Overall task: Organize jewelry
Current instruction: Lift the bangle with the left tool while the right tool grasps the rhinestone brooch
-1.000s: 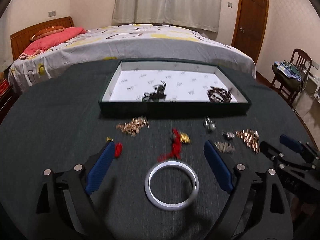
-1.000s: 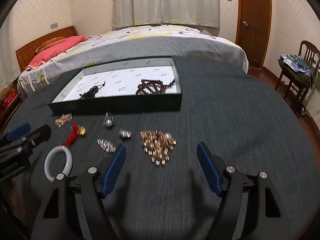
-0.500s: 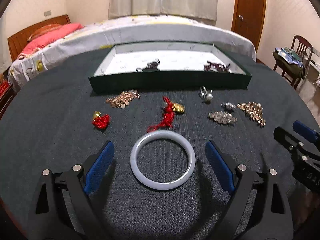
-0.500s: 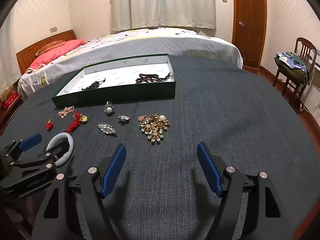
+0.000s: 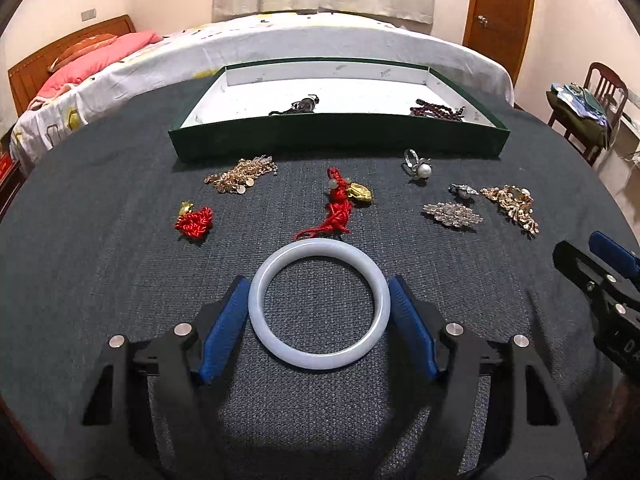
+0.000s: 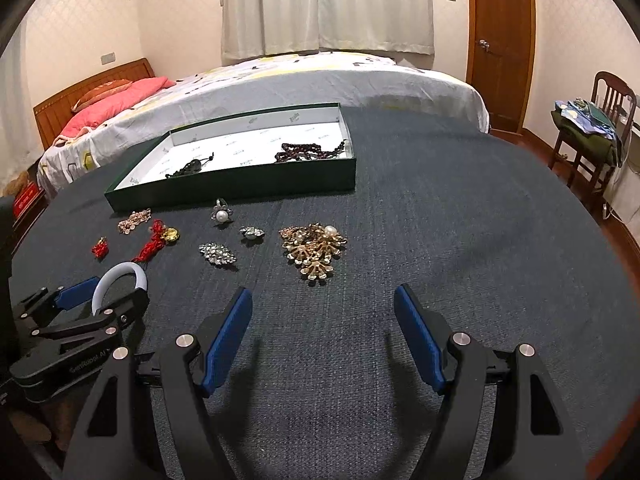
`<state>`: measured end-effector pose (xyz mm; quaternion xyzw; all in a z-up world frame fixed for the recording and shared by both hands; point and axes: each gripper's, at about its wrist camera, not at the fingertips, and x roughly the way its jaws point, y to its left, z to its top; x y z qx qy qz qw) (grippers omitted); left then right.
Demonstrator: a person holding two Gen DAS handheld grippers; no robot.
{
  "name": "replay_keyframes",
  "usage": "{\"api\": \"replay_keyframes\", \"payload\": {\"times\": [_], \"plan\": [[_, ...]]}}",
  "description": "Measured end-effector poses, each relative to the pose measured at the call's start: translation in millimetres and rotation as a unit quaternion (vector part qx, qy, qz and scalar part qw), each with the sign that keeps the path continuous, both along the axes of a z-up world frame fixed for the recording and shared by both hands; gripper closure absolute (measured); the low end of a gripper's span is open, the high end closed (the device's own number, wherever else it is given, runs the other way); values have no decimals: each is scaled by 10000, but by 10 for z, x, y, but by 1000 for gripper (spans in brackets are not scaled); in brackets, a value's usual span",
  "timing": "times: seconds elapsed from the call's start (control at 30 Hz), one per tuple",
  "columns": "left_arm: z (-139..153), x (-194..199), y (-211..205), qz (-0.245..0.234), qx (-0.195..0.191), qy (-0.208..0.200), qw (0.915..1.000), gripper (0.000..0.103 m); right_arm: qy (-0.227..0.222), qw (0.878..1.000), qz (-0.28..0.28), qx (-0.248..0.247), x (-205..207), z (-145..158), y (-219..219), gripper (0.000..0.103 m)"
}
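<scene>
Dark, coarse-woven cloth covers a round table (image 5: 100,280) in a bedroom. Nearest the left wrist camera, the left gripper (image 5: 318,292) has its black arms and ribbed blue pads on either side of a smooth, pale bluish-white bangle (image 5: 319,304) lying flat on the cloth. The jaws are closing, and the pads appear to meet the ring's outer edge on both sides. At the right, the right gripper (image 6: 323,304) hangs above bare cloth with its jaws standing wide and nothing between them.

Just past the bangle lies a red braided cord with a gold charm (image 5: 340,204). Left of it sits a small red knotted tassel (image 5: 195,221) and a heap of pale gold chain (image 5: 241,173). To the right are a pearl ring (image 5: 417,165), a small silvery brooch (image 5: 462,190), a leaf-shaped rhinestone brooch (image 5: 452,214) and a cluster of gold flower pieces (image 6: 314,249).

Farther back stands a shallow rectangular box (image 5: 340,141), dark green outside and white inside, holding a dark beaded piece (image 5: 298,105) and a string of dark red beads (image 5: 436,110). Beyond the table is a bed (image 6: 280,80) with a pink pillow, then pale curtains (image 6: 328,4) and a wooden door (image 6: 500,40).
</scene>
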<state>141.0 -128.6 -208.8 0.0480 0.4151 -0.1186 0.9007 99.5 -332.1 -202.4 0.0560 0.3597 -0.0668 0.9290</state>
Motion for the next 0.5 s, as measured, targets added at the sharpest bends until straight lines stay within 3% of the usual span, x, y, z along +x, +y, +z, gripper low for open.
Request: {"api": "replay_keyframes", "payload": {"times": [0.17,0.5], "plan": [[26,-1,85,120,8,-22,9999,34,16,9999,125,13,41,12,64,32],[366,-32,394,360,14,-427,9984,34,152,9985,520,53,338,30,297,33]]}}
